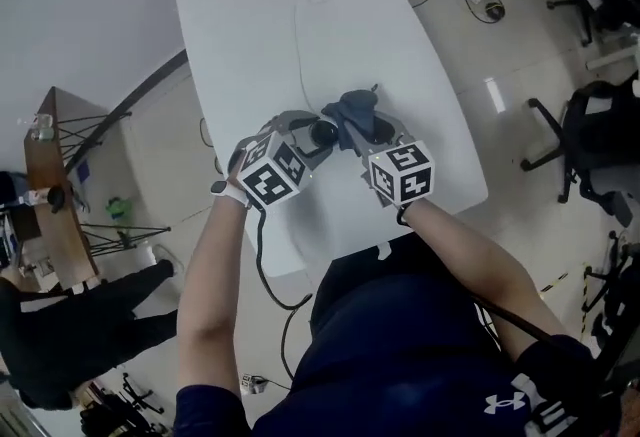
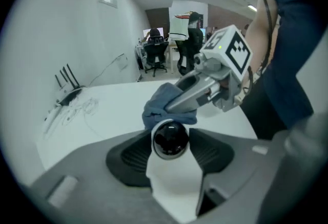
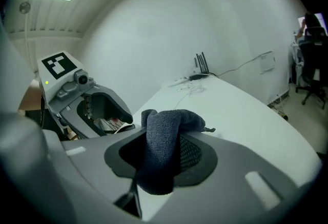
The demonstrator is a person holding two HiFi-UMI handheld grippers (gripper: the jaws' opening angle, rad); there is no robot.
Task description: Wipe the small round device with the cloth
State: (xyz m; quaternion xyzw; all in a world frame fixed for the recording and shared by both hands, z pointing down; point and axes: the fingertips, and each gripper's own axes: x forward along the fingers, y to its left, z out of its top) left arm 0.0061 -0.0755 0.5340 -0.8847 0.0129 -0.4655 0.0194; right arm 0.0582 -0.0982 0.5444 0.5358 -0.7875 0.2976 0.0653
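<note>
The small round device point(image 2: 170, 138) sits between the left gripper's point(image 1: 312, 140) spread jaws, just above the white counter point(image 1: 350, 35), and the pads seem to press on its white rim from both sides. It looks light and hard, with a glossy dark dome that is probably slippery and easy to scratch, so the rim is the safer hold. The right gripper point(image 2: 177, 102) pinches the cloth point(image 3: 161, 151), which is soft and limp. A bunched wad touches the device's far side.
</note>
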